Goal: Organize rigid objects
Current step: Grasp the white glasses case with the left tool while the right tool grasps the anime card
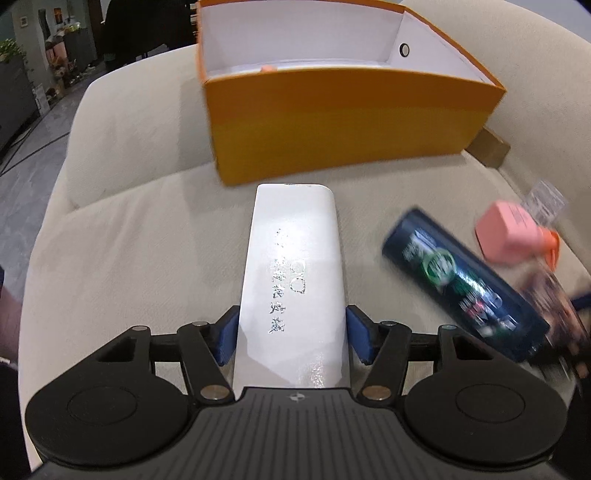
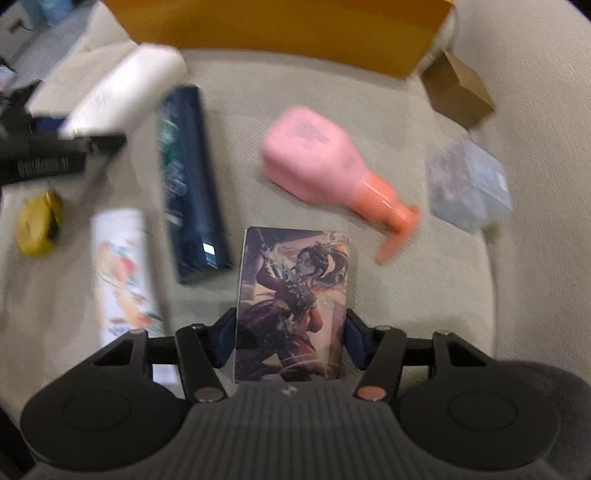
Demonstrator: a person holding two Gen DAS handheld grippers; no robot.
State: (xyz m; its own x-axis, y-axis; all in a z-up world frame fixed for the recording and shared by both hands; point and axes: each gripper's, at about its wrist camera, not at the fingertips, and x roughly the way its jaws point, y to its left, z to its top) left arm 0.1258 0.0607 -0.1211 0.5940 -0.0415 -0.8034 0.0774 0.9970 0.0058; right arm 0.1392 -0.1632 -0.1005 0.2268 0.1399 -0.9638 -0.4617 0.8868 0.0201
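Observation:
My left gripper (image 1: pixel 291 338) is shut on a long white box (image 1: pixel 293 273) with silver lettering, held above the beige sofa cushion and pointing at the open orange box (image 1: pixel 351 125). My right gripper (image 2: pixel 290 343) is shut on a box with a printed character picture (image 2: pixel 293 299), held above the cushion. The white box and the left gripper also show in the right wrist view (image 2: pixel 122 92) at upper left. The orange box (image 2: pixel 280 29) lies along the top of that view.
On the cushion lie a dark blue bottle (image 2: pixel 192 184) (image 1: pixel 461 280), a pink pump bottle (image 2: pixel 325 166) (image 1: pixel 509 232), a clear plastic box (image 2: pixel 467 181), a brown cardboard box (image 2: pixel 456 88), a white printed tube (image 2: pixel 122 273) and a yellow object (image 2: pixel 37 225).

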